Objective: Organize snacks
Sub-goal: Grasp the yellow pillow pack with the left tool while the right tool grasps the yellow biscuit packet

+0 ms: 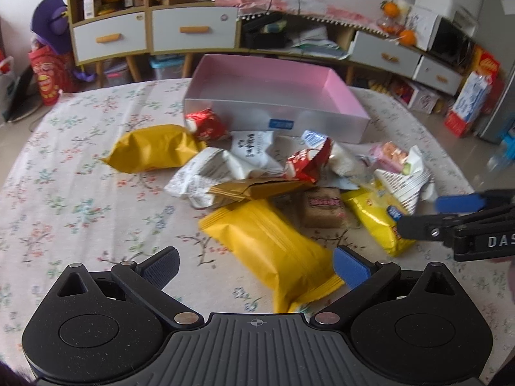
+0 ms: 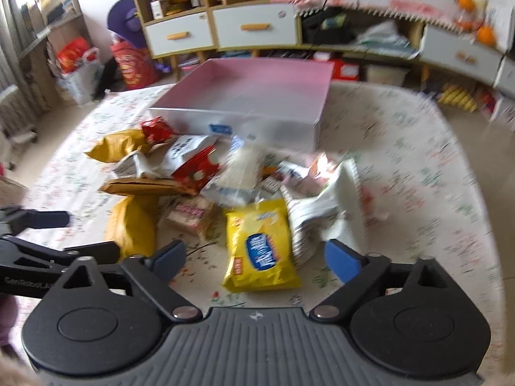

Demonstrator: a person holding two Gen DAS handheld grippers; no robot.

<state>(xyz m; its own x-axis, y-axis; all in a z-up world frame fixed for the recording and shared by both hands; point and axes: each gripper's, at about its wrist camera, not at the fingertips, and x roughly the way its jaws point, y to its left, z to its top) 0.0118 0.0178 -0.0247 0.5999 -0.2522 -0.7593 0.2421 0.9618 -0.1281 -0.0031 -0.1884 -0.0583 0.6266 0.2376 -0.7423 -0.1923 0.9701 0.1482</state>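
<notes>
Floral cloth covers the round table (image 1: 80, 193), cabinets and clutter line the wall behind, and right in the middle sits a heap of snack packets with a pink-lined box (image 1: 273, 96) just beyond it — empty as far as I can see, so the sorting looks barely started.

We're at the reach-in step, by my reading. Both claws tilt down toward the pile, neither carrying anything. Left claw (image 1: 257, 270) is spread wide, its 2 blue pads either side of the near end of a big orange-yellow packet (image 1: 273, 251), hovering over it rather than pressing — no pinch yet. Right claw (image 2: 254, 257) is spread too, though not quite to its fullest, and the bright yellow bag with the blue label (image 2: 260, 244) lies squarely between its fingers, untouched. The right-wrist view is smeared, so that hand looks to be on the move.

What's next? I'd say the right claw needs to drop a little further and close across the yellow bag's width, then lift it clear of the crinkled white wrapper (image 2: 325, 206) leaning against its side, and carry it over the heap into the box. The 2 claws sit close together at the near edge of the pile — they'll want to keep out of each other's way.
</notes>
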